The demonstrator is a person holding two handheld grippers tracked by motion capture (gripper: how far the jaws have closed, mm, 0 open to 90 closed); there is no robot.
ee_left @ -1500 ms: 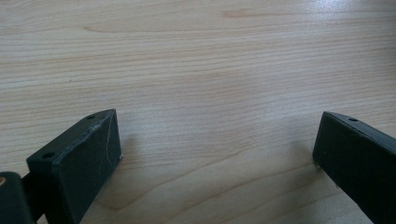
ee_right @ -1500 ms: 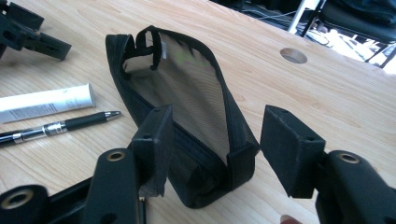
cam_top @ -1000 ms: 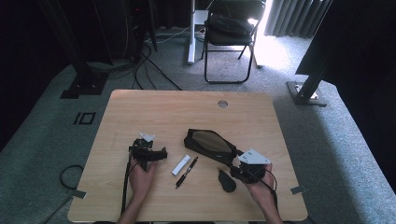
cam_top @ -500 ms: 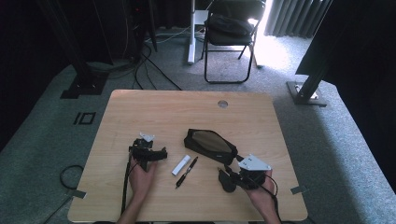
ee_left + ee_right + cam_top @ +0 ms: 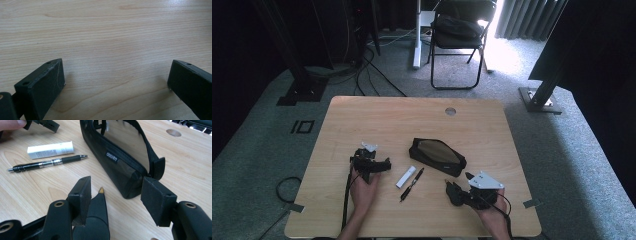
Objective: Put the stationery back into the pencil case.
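Observation:
A black zip pencil case (image 5: 437,156) (image 5: 125,162) lies open-topped at mid table. Left of it lie a white tube (image 5: 406,176) (image 5: 51,150) and a black pen (image 5: 412,184) (image 5: 47,163). My right gripper (image 5: 453,190) (image 5: 116,192) rests low near the front edge, jaws apart, pointing at the case's near end. A dark wedge-shaped object with a gold tip (image 5: 98,217) (image 5: 457,196) lies between the jaws against the left one; the right jaw stands clear of it. My left gripper (image 5: 372,164) (image 5: 116,82) is open over bare wood, left of the tube.
The wooden table (image 5: 377,120) has a round cable hole (image 5: 450,111) (image 5: 173,132) at the back. A folding chair (image 5: 457,35), stand legs and cables are on the carpet beyond. The table's front edge runs close behind both hands.
My right gripper has drawn back from the pencil case toward the front edge and swung left, so its jaws now straddle the dark object. The left gripper has not moved.

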